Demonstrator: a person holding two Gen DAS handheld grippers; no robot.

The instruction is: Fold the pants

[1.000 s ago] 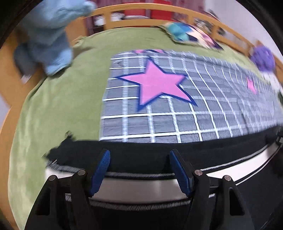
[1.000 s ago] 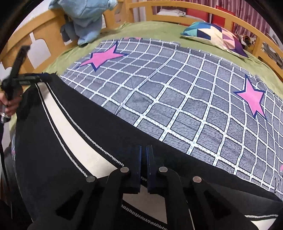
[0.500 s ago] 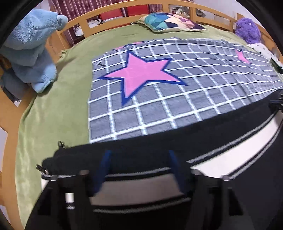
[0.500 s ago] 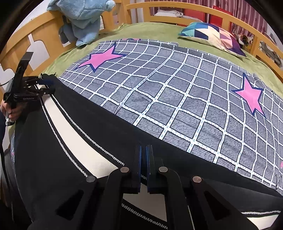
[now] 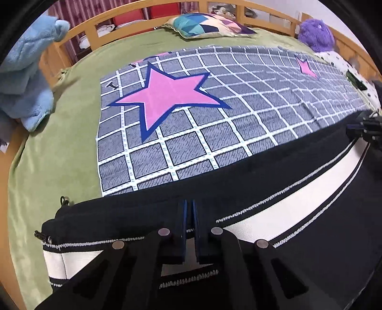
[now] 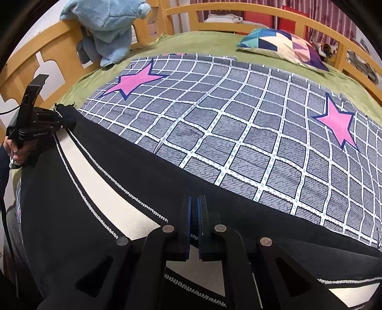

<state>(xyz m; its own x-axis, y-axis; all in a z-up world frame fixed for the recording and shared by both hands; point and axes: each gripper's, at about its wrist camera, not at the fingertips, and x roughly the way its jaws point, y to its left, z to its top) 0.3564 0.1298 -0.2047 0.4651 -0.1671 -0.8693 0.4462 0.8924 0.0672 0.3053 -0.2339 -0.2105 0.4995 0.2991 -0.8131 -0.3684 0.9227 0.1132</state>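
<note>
Black pants (image 5: 274, 176) with a broad white side stripe edged in stitched white lines lie stretched along the near edge of the bed, on a grey grid blanket (image 5: 238, 100). Left gripper (image 5: 189, 207): jaws shut tight on the black fabric near the hem end, where two small metal zipper pulls (image 5: 64, 199) show. Right gripper (image 6: 194, 202): jaws likewise pinched shut on the pants' upper edge.

Only the right wrist view shows the person's hand (image 6: 18, 152) on the left tool's handle. Only the left wrist view shows a purple plush toy (image 5: 315, 34) at the far rail.

Counts: two pink stars with navy outlines visible on the blanket; one patchwork pillow (image 6: 284, 46); one fluffy blue garment (image 6: 107, 26) draped on the wooden bed rail (image 6: 238, 7). Green velvety sheet (image 5: 55, 147) underneath.
</note>
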